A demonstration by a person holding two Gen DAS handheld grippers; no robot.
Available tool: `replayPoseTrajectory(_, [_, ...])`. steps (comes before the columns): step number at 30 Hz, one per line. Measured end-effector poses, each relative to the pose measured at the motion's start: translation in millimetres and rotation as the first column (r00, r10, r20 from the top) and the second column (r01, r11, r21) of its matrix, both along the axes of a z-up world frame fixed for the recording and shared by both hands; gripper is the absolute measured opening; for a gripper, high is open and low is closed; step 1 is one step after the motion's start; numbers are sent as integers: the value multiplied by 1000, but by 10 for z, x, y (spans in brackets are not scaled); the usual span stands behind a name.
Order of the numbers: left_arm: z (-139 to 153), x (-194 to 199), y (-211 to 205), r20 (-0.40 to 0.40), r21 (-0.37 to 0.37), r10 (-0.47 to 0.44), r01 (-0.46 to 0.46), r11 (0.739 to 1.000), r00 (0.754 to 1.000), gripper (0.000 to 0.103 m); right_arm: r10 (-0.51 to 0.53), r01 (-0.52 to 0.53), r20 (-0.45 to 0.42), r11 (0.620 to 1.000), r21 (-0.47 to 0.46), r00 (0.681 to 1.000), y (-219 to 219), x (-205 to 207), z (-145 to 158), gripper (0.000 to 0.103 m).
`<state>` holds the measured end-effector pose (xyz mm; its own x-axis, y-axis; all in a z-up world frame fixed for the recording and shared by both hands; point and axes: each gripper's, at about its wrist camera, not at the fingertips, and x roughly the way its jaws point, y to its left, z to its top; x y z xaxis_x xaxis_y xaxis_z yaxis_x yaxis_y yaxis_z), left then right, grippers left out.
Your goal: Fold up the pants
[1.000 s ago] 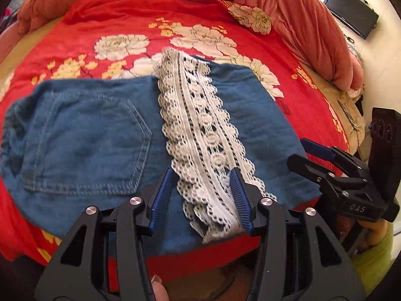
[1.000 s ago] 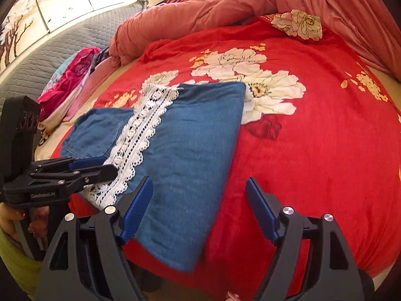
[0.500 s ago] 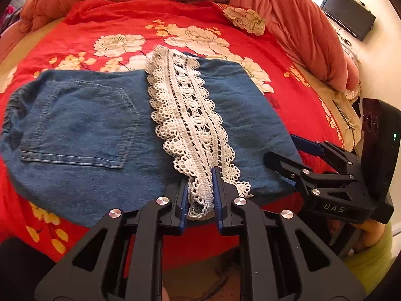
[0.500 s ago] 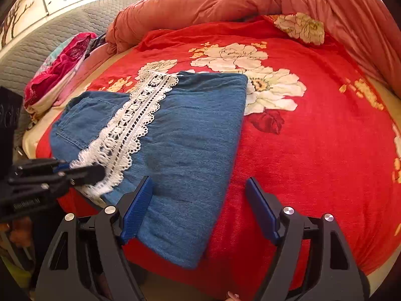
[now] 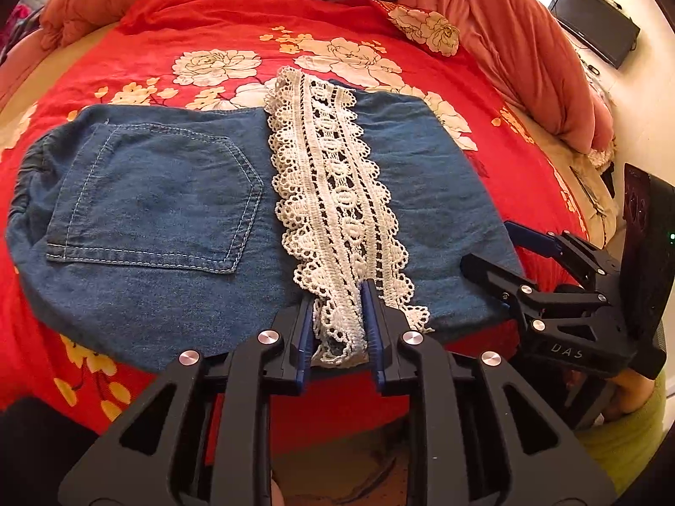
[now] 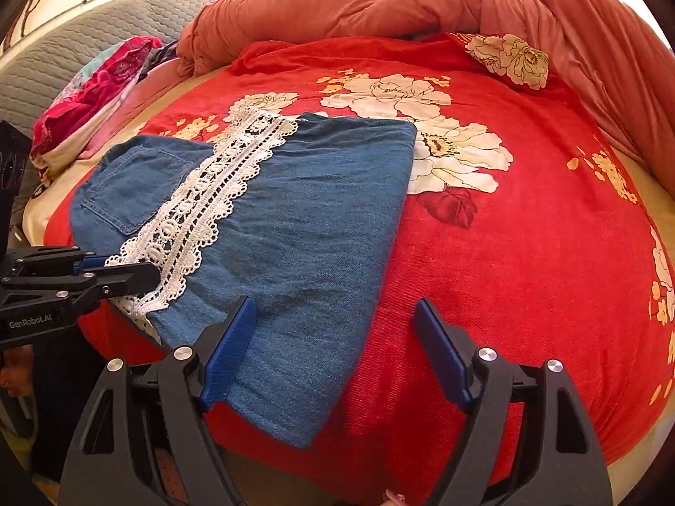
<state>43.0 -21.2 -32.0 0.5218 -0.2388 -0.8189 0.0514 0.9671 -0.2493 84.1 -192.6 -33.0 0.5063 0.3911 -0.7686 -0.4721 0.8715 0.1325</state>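
Pants (image 5: pixel 160 227) lay folded on red bedspread (image 5: pixel 211 33); denim soft, limp. Left gripper (image 5: pixel 339 329) pinched lace hem (image 5: pixel 337 194), jaws easing apart. Right gripper (image 6: pixel 333 350) spread, empty, straddling the near corner, probably the best hold.

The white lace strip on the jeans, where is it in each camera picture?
Left wrist view: the white lace strip runs down the middle of the picture, its near end between the left tool.
Right wrist view: it slants across the left half, its near end at the left tool.
Shared landmark: the jeans' stitched back pocket, beside the lace.
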Motion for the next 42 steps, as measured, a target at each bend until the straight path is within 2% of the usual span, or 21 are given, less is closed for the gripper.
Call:
replayPoseTrajectory(7, [58,-35,31,6,-1,0,0,1000,1000,22,-6,6,15,1000,-26,1000,18,-26,43,77])
replayPoseTrajectory(14, [215,-161,162,46,9,21,-22,1000,999,30,-2,4,55,999,-35,998,54,-88,167,79])
replayPoseTrajectory(18, [317,-249,304,84,57,66,-71,996,994,31,-6,7,69,1000,-6,998,52,-120,269,81])
replayPoseTrajectory(21, [375,-294,461,102,65,110,-117,991,989,31,-6,5,78,1000,12,997,83,-127,355,81])
replayPoseTrajectory(24, [426,-324,596,121,93,145,-157,983,982,39,6,-9,86,999,34,996,154,-110,453,82])
replayPoseTrajectory(25, [439,-335,644,127,99,155,-168,981,980,40,8,-12,89,999,40,996,183,-103,484,84])
replayPoseTrajectory(34, [360,-347,1013,97,76,246,-253,964,964,46,119,-130,129,988,81,985,718,81,856,90])
replayPoseTrajectory(42, [255,-309,1185,72,35,281,-284,958,957,55,198,-206,87,974,90,976,1199,454,941,90])
